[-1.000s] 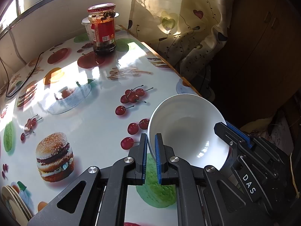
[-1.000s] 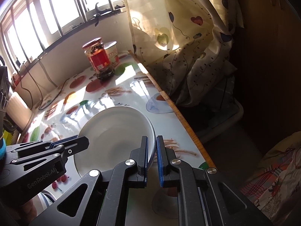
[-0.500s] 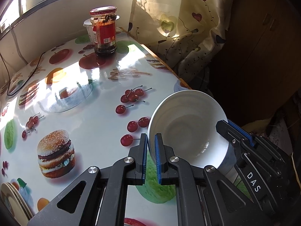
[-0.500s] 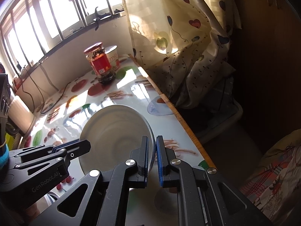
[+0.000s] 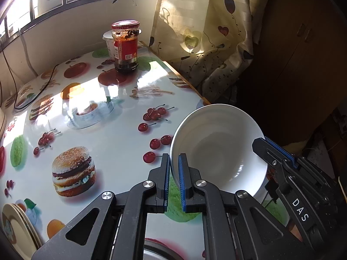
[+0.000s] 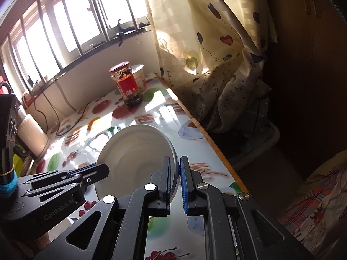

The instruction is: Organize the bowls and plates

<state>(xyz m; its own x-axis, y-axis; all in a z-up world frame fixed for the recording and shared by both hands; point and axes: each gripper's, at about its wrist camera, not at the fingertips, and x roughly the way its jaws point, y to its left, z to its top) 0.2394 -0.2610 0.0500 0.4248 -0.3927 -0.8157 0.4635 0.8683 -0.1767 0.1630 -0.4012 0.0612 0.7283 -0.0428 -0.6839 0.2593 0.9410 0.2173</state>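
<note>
Left wrist view
- L gripper (image 5: 174, 173): jaws pressed nearly together, pinching the near-left rim of the white bowl (image 5: 219, 153).
- Bowl: tilted, opening facing the cam, just ahead and right of the L fingertips, held clear above the table edge.
- R gripper (image 5: 279, 151): comes in from the right, clamped on the bowl's opposite rim (only one black finger w/ blue pad shows clearly).
- Table (image 5: 112, 143): glossy cloth w/ cherries, burger, apples; spreads ahead and left of the gripper.
- Red-label jar (image 5: 126, 45): far ahead, upright, a white tub (image 5: 108, 43) just behind it.
- Plates (image 5: 19, 227): stacked, low left of the gripper, at frame edge.
- Curtain (image 5: 206, 34): ahead-right, heart print.

Right wrist view
- R gripper (image 6: 176, 171): jaws squeezed on the bowl's (image 6: 134, 158) right rim, rim edge visible between the blue pads.
- Bowl: directly ahead and left of the R fingertips, tilted, over the table (image 6: 190, 143) near its right edge.
- L gripper (image 6: 102, 170): enters from the left, fingers closed on the bowl's far-side rim.
- Jar (image 6: 126, 84): well ahead, upright, tub (image 6: 141, 77) touching or just behind (can't tell which).
- Curtain (image 6: 216, 54): ahead-right.
</note>
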